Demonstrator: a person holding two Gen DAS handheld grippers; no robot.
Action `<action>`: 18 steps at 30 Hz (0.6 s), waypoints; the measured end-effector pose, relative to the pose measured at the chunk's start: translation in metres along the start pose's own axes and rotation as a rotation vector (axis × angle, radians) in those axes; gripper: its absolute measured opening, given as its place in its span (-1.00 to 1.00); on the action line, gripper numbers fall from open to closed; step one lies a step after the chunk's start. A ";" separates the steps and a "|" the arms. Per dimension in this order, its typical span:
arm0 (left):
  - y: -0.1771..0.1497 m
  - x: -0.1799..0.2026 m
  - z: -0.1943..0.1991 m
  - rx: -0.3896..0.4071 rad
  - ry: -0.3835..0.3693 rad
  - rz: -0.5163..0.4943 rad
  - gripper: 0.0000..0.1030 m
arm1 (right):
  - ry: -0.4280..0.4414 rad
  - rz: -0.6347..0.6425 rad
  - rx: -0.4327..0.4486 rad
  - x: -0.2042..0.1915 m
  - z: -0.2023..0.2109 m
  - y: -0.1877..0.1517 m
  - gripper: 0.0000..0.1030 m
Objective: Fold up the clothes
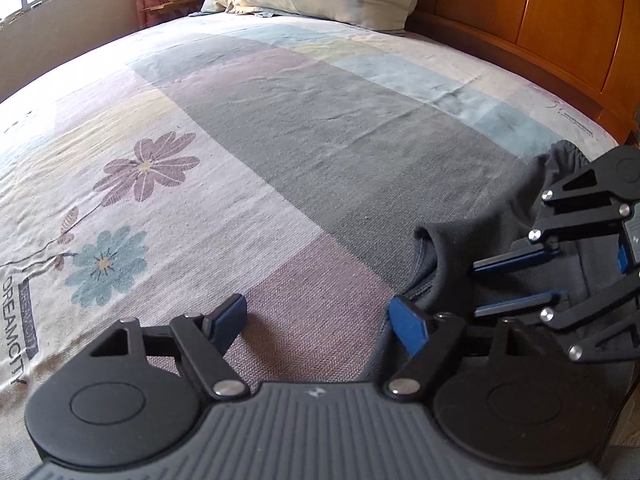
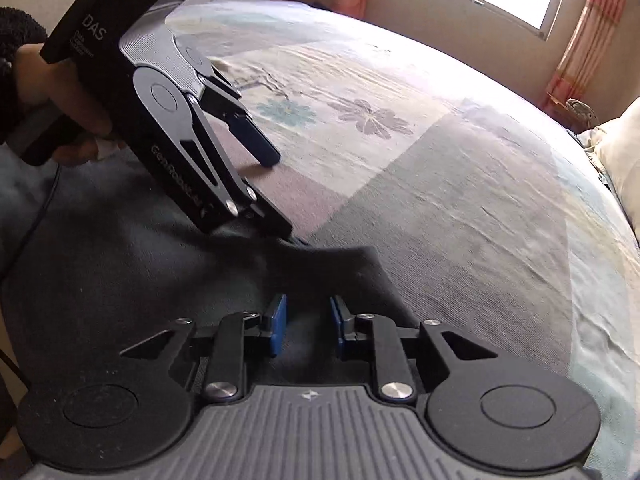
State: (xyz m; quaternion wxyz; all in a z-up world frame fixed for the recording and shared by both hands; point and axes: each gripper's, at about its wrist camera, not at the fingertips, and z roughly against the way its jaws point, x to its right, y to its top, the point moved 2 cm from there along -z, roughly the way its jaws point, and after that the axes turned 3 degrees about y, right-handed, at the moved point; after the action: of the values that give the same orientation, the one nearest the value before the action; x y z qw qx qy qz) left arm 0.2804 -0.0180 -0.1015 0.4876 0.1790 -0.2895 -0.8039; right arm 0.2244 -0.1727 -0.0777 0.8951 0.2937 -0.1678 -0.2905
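Currently the left gripper [image 1: 320, 320] stands spread over the dark garment [image 1: 500, 216] edge, one pad on fabric. Right gripper [image 2: 308, 326]: narrowed, fabric between pads, contact indeterminate. Garment lies on the floral bedsheet [image 1: 280, 140].

left gripper [image 2: 280, 200]: black linkage arms, silver screws, blue pads, white lettering "DAS" and "GenRobot.AI" on the body | right gripper [image 2: 308, 328]: same build, ribbed grey housing (small star mark at centre), round black discs either side | hand [image 2: 60, 92]: dark fuzzy sleeve | thin black cable [image 2: 40, 208]
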 end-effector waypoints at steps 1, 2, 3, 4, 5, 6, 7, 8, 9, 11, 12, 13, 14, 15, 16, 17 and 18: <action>0.000 -0.001 0.000 0.002 -0.002 0.004 0.58 | 0.004 -0.026 -0.020 0.006 0.004 -0.005 -0.50; 0.000 -0.001 -0.001 0.004 -0.003 0.007 0.59 | 0.010 -0.053 -0.037 0.012 0.008 -0.010 -0.50; -0.001 -0.002 -0.001 0.007 -0.003 0.009 0.61 | 0.019 -0.080 -0.051 0.016 0.012 -0.015 -0.50; -0.001 -0.002 -0.001 0.009 -0.002 0.011 0.61 | 0.026 -0.099 -0.062 0.019 0.015 -0.019 -0.50; -0.001 -0.002 -0.001 0.012 -0.002 0.012 0.62 | 0.027 -0.103 -0.072 0.020 0.016 -0.020 -0.50; -0.001 -0.002 -0.001 0.012 -0.001 0.015 0.62 | 0.024 -0.104 -0.082 0.019 0.017 -0.019 -0.50; -0.001 -0.002 -0.001 0.012 -0.001 0.019 0.62 | 0.020 -0.101 -0.091 0.018 0.017 -0.016 -0.50; -0.001 -0.002 -0.001 0.011 0.000 0.020 0.62 | 0.011 -0.090 -0.091 0.016 0.017 -0.011 -0.50; -0.001 -0.002 -0.001 0.009 0.001 0.021 0.62 | 0.004 -0.073 -0.072 0.013 0.017 -0.005 -0.50; 0.000 -0.001 -0.001 0.008 0.001 0.022 0.62 | 0.007 -0.052 -0.014 0.007 0.017 0.010 -0.50; 0.000 -0.002 -0.001 0.008 0.000 0.022 0.63 | 0.023 -0.050 0.009 0.004 0.014 0.018 -0.50; 0.000 -0.002 -0.001 0.009 0.000 0.022 0.63 | 0.035 -0.041 0.026 0.000 0.010 0.025 -0.50; 0.000 -0.002 -0.001 0.009 -0.001 0.023 0.63 | 0.041 -0.026 0.037 -0.003 0.003 0.030 -0.50; -0.001 -0.002 -0.001 0.011 0.000 0.024 0.63 | 0.039 -0.016 0.028 -0.004 -0.005 0.032 -0.50; -0.001 -0.002 -0.001 0.012 0.000 0.024 0.63 | 0.028 -0.015 0.005 -0.002 -0.014 0.031 -0.50; -0.001 -0.002 -0.001 0.014 0.000 0.025 0.63 | 0.023 -0.020 -0.006 0.001 -0.020 0.030 -0.50; -0.001 -0.002 -0.001 0.017 0.000 0.028 0.63 | 0.027 -0.036 0.000 0.007 -0.020 0.026 -0.50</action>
State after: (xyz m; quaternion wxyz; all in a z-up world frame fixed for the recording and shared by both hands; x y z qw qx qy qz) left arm 0.2809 -0.0164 -0.1032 0.4974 0.1792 -0.2989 -0.7944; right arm 0.2499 -0.1511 -0.0766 0.8918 0.3008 -0.1503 -0.3025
